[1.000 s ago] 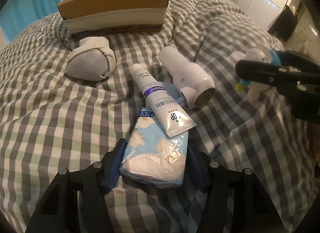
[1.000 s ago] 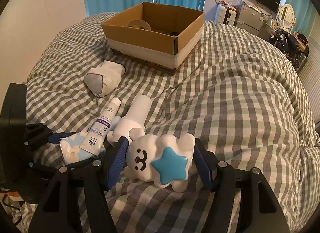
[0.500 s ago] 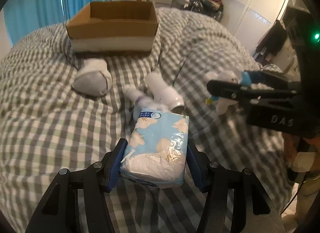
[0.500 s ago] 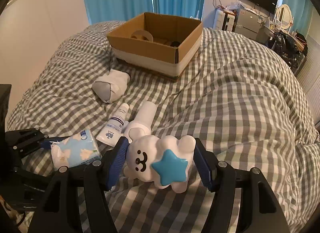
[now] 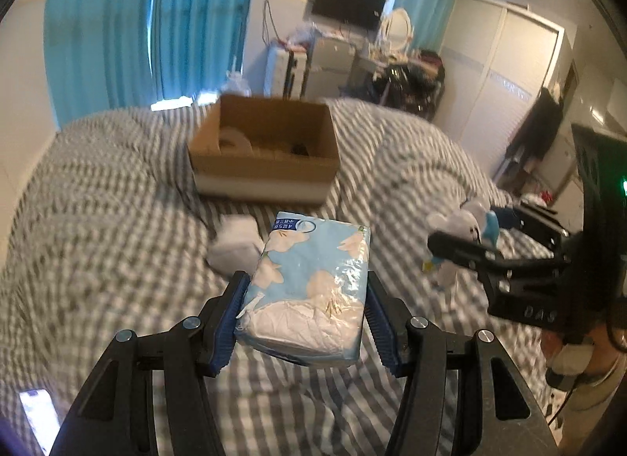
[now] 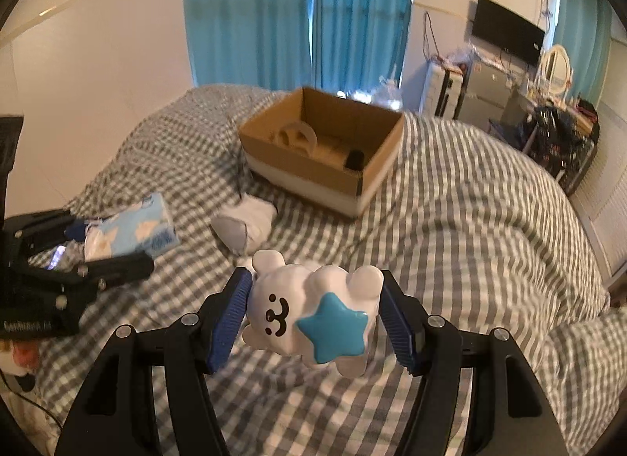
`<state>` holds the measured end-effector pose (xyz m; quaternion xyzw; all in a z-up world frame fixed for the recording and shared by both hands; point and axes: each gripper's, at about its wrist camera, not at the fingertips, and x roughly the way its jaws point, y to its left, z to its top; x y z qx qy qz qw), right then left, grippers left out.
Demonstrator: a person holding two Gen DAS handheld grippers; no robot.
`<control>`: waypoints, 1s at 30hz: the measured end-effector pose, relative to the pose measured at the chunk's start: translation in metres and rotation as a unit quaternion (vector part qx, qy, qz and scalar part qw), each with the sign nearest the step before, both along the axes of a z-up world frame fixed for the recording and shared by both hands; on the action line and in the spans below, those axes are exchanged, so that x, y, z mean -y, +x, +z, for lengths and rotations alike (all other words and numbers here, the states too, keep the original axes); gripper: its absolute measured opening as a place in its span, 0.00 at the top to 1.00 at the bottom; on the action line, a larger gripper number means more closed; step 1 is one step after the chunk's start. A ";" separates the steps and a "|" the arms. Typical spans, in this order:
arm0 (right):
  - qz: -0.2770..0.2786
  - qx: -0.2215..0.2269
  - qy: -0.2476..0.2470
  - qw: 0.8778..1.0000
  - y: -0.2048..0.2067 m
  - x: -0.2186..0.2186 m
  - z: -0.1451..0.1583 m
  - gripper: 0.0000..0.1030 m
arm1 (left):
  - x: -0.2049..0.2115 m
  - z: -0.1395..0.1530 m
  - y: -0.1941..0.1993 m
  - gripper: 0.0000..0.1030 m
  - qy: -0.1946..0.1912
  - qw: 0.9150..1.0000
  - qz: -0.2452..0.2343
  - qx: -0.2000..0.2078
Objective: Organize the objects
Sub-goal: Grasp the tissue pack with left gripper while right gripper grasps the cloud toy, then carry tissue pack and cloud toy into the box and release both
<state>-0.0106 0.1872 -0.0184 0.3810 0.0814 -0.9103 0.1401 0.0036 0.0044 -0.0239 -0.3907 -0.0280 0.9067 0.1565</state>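
Both hands have lifted their loads clear of the bed since a second ago. Nearest, the left gripper (image 5: 305, 323) is clamped on the blue tissue pack (image 5: 309, 287), held in the air above the checked duvet (image 5: 117, 260). Beside it, the right gripper (image 6: 313, 323) pinches the white cloud toy (image 6: 309, 315) with its blue star. Below them the rolled sock (image 6: 245, 223) lies unpicked. Farther off, the open cardboard box (image 6: 325, 146), already holding a few items, looks like where both loads are headed.

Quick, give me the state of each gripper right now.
Left gripper: closed on the tissue pack, held above the bed.
Right gripper: closed on the white star toy, also lifted.
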 end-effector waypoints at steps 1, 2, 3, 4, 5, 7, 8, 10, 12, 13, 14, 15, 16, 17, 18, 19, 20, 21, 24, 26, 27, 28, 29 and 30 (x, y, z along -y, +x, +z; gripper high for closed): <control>0.003 -0.008 0.000 1.000 -0.001 0.002 0.006 0.38 | 0.002 0.007 -0.003 0.43 0.000 1.000 0.002 -0.008; 0.006 -0.016 0.000 1.000 -0.003 0.004 0.013 0.38 | 0.005 0.015 -0.007 0.43 -0.001 1.000 0.005 -0.017; 0.009 -0.022 0.001 1.000 -0.004 0.006 0.018 0.38 | 0.007 0.022 -0.012 0.43 -0.002 1.000 0.008 -0.025; 0.012 -0.030 0.002 0.999 -0.006 0.009 0.024 0.38 | 0.008 0.028 -0.015 0.43 -0.003 0.999 0.010 -0.031; 0.014 -0.037 0.003 0.999 -0.008 0.010 0.029 0.38 | 0.010 0.034 -0.021 0.43 -0.005 0.999 0.013 -0.037; 0.018 -0.051 0.006 0.999 -0.014 0.014 0.042 0.38 | 0.013 0.047 -0.033 0.43 -0.010 0.999 0.019 -0.048; 0.021 -0.060 0.005 0.998 -0.019 0.017 0.050 0.38 | 0.014 0.053 -0.039 0.43 -0.013 0.998 0.021 -0.053; 0.025 -0.072 0.005 0.997 -0.027 0.020 0.060 0.38 | 0.013 0.063 -0.050 0.43 -0.025 0.997 0.026 -0.064; 0.027 -0.085 0.006 0.996 -0.038 0.024 0.071 0.38 | 0.013 0.072 -0.063 0.43 -0.033 0.996 0.028 -0.075; 0.029 -0.090 0.007 0.995 -0.045 0.027 0.076 0.38 | 0.012 0.077 -0.072 0.43 -0.035 0.996 0.028 -0.079; 0.030 -0.095 0.006 0.995 -0.052 0.029 0.080 0.38 | 0.012 0.079 -0.078 0.43 -0.037 0.996 0.030 -0.082; 0.029 -0.099 0.005 0.995 -0.059 0.031 0.084 0.38 | 0.011 0.082 -0.087 0.43 -0.041 0.995 0.032 -0.085; 0.029 -0.101 0.004 0.994 -0.065 0.032 0.087 0.38 | 0.011 0.083 -0.090 0.43 -0.044 0.995 0.033 -0.086; 0.029 -0.105 0.001 0.994 -0.076 0.034 0.091 0.38 | 0.011 0.085 -0.100 0.43 -0.047 0.994 0.036 -0.087; 0.028 -0.107 -0.002 0.994 -0.083 0.035 0.093 0.38 | 0.010 0.085 -0.111 0.43 -0.049 0.994 0.038 -0.087; 0.028 -0.108 -0.003 0.994 -0.090 0.036 0.095 0.38 | 0.010 0.087 -0.117 0.43 -0.050 0.994 0.039 -0.087; 0.028 -0.111 -0.006 0.993 -0.101 0.037 0.098 0.38 | 0.010 0.087 -0.127 0.43 -0.053 0.994 0.040 -0.086; 0.027 -0.111 -0.007 0.993 -0.108 0.038 0.098 0.38 | 0.009 0.086 -0.135 0.43 -0.055 0.994 0.042 -0.086; 0.025 -0.109 -0.008 0.994 -0.136 0.039 0.097 0.38 | 0.006 0.077 -0.172 0.43 -0.076 0.992 0.056 -0.080; 0.021 -0.105 -0.013 0.994 -0.154 0.040 0.093 0.38 | 0.004 0.069 -0.192 0.43 -0.080 0.992 0.062 -0.072; 0.020 -0.101 -0.016 0.995 -0.167 0.040 0.089 0.38 | 0.007 0.066 -0.200 0.43 -0.081 0.992 0.065 -0.069; 0.019 -0.097 -0.017 0.995 -0.177 0.040 0.085 0.38 | 0.007 0.059 -0.211 0.43 -0.084 0.992 0.070 -0.065; 0.017 -0.091 -0.018 0.996 -0.189 0.040 0.079 0.38 | 0.007 0.053 -0.220 0.43 -0.087 0.992 0.072 -0.062; 0.017 -0.088 -0.017 0.996 -0.198 0.040 0.075 0.38 | 0.005 0.048 -0.229 0.43 -0.087 0.992 0.072 -0.057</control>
